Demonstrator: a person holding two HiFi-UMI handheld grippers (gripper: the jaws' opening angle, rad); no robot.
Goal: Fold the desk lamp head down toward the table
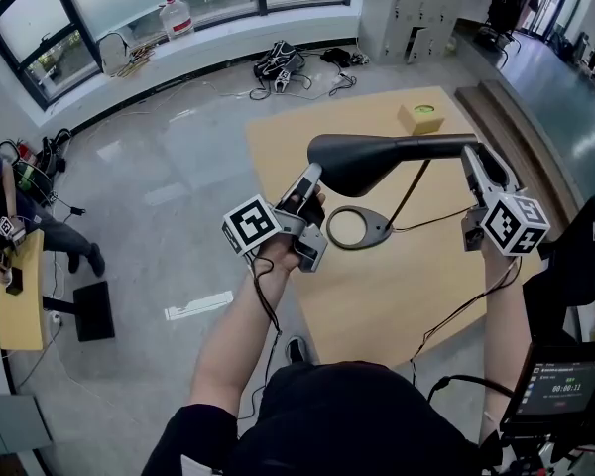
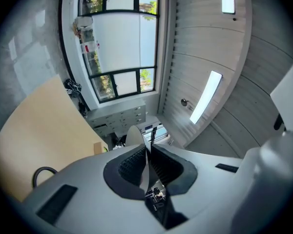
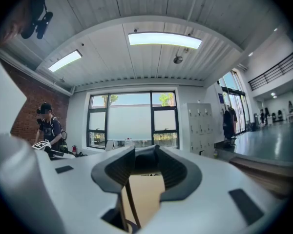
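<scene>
Head view: L gripper pinches lamp head tip, R gripper clamps its rear end.

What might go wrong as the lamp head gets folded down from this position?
The left gripper pinches only the thin edge of the lamp head, so it may slip off. With the right gripper clamped on the lamp arm, uneven force may tip the slim stem and ring base.

Light wooden table. Lamp's ring-shaped base sits nearer the left edge, mid-depth. Thin black cord runs from it toward the right edge. Small tan box, green on top, near the far edge.
</scene>
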